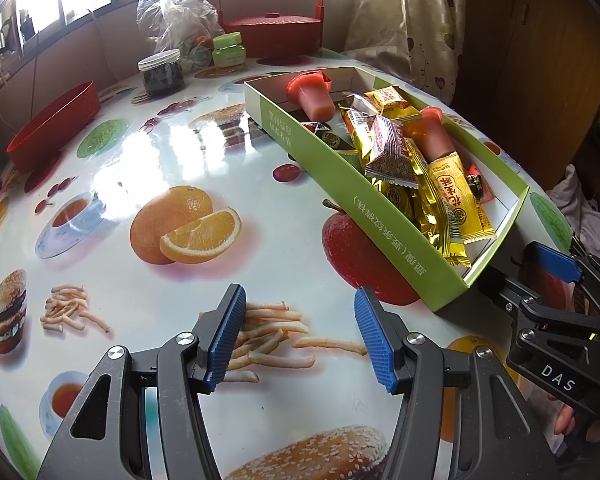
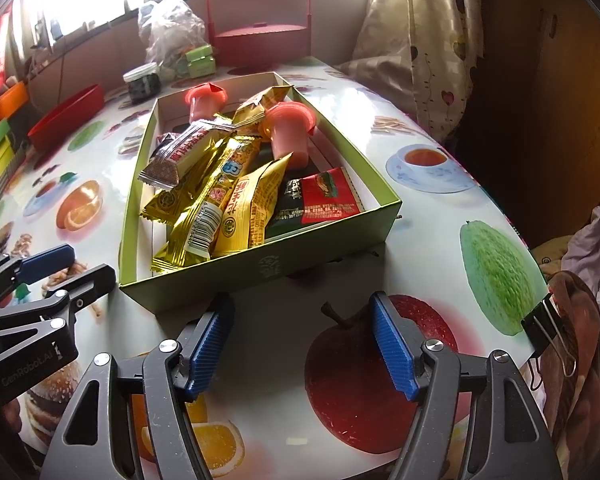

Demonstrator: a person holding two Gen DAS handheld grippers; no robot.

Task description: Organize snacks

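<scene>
The left gripper [image 1: 300, 334] and right gripper [image 2: 302, 346] are both hovering wide open and holding nothing over the table [image 1: 188, 152] near its front edge; the green box [image 2: 260, 264] is sitting just ahead, carrying piled snack packets [image 2: 220, 192] and two pink jelly cups [image 2: 288, 128]

right gripper [image 2: 300, 344] fingers apart, empty | snacks [image 2: 228, 184] in green box [image 2: 268, 268]

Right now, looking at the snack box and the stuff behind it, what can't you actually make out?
- Bottom of the green box, both views: heaped snack packets cover it.
- Dark jar contents, both views: too small and far.
- Clear plastic bag contents, both views: crumpled, glare from the window.
- Red basket interior: lid on it.
</scene>
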